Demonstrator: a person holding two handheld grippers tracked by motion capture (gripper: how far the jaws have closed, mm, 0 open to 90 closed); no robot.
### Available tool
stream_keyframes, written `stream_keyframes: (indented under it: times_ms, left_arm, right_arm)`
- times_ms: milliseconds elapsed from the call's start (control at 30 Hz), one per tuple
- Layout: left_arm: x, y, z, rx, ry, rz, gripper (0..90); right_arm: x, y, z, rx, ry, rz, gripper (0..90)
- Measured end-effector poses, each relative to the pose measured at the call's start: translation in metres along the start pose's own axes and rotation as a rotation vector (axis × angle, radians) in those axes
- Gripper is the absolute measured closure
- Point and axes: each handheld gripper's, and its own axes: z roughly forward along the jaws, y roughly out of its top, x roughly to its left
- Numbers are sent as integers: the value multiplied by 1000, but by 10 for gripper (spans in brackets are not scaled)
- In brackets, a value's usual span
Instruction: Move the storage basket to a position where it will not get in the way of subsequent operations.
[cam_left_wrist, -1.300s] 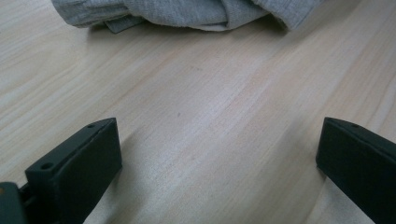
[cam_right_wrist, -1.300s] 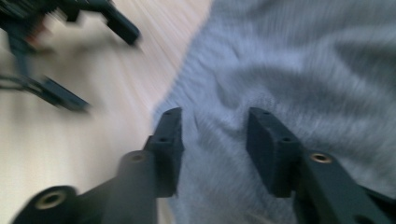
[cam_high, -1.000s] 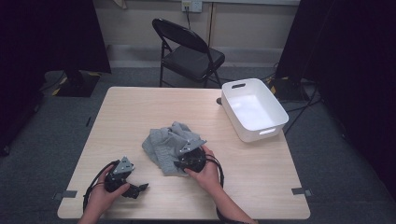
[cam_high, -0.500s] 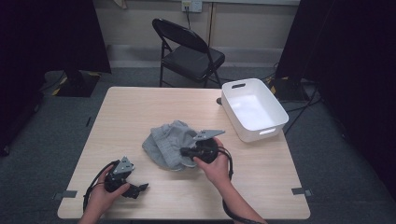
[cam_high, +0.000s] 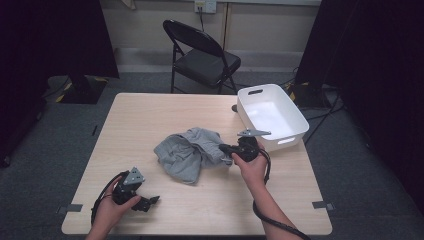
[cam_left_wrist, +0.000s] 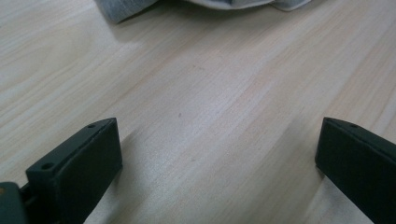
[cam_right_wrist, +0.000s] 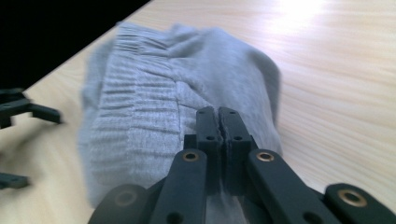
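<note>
Near the table's front left corner the left gripper (cam_high: 150, 201) rests, jaws wide apart over bare wood. Mid-table, the right gripper (cam_high: 224, 148) is clamped on the crumpled grey garment's (cam_high: 187, 152) edge. The white bin (cam_high: 295, 118) at the far right edge holds nothing; seemingly the garment's transfer has barely begun.

Ahead of the left tongs (cam_high: 150, 202) bare counter (cam_high: 150, 120) runs open up to the grey cloth (cam_high: 192, 152). Just behind the right tongs (cam_high: 225, 148) the white bin (cam_high: 295, 132) blocks the way; the far side beyond the cloth is open.
</note>
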Motion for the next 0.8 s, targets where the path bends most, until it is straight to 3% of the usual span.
stream_keyframes:
  times_ms: [67, 133, 167, 200, 233, 300, 333, 367, 500, 533, 600, 667, 700, 733, 767, 800]
  left_arm:
    - [2, 2, -1, -10, 6, -12, 55]
    - [5, 6, -4, -36, 16, -52, 223]
    - [5, 6, -4, -36, 16, -52, 244]
    - [5, 10, -6, -53, 14, -62, 244]
    - [7, 19, -9, -85, 23, -37, 153]
    - [7, 24, -10, -104, 24, -32, 196]
    - [11, 36, -11, -157, 1, -41, 191]
    - [12, 42, -10, -173, 0, -67, 175]
    - [17, 59, 1, -206, 11, -124, 243]
    - [18, 61, 3, -215, 11, -123, 281]
    - [20, 65, 9, -207, 39, -115, 336]
    - [21, 67, 15, -214, 33, -112, 440]
    - [21, 68, 17, -210, 39, -106, 459]
    - [20, 70, 18, -208, 50, -101, 553]
    - [20, 71, 19, -191, 59, -101, 588]
    - [20, 72, 20, -186, 46, -112, 616]
  right_arm:
    - [-8, -5, 1, 9, -18, 0, 882]
    - [-13, -9, 1, 18, -32, 8, 881]
    - [-16, -11, 2, 18, -33, 12, 881]
    - [-16, -11, 2, 18, -33, 12, 881]
    - [-19, -13, 2, 25, -48, 15, 879]
    - [-23, -15, 2, 20, -47, 12, 879]
    - [-23, -15, 2, 24, -51, 9, 879]
    - [-24, -16, 2, 26, -52, 8, 879]
    - [-24, -17, 3, 32, -54, -5, 877]
    - [-24, -17, 3, 31, -54, -7, 877]
    - [-25, -17, 2, 30, -49, -10, 876]
    - [-26, -17, 1, 33, -49, -16, 871]
    - [-26, -17, 1, 34, -50, -22, 863]
    - [-26, -17, 1, 36, -46, -28, 841]
    - [-25, -16, 0, 35, -50, -34, 815]
    - [-25, -16, -2, 33, -60, -40, 792]
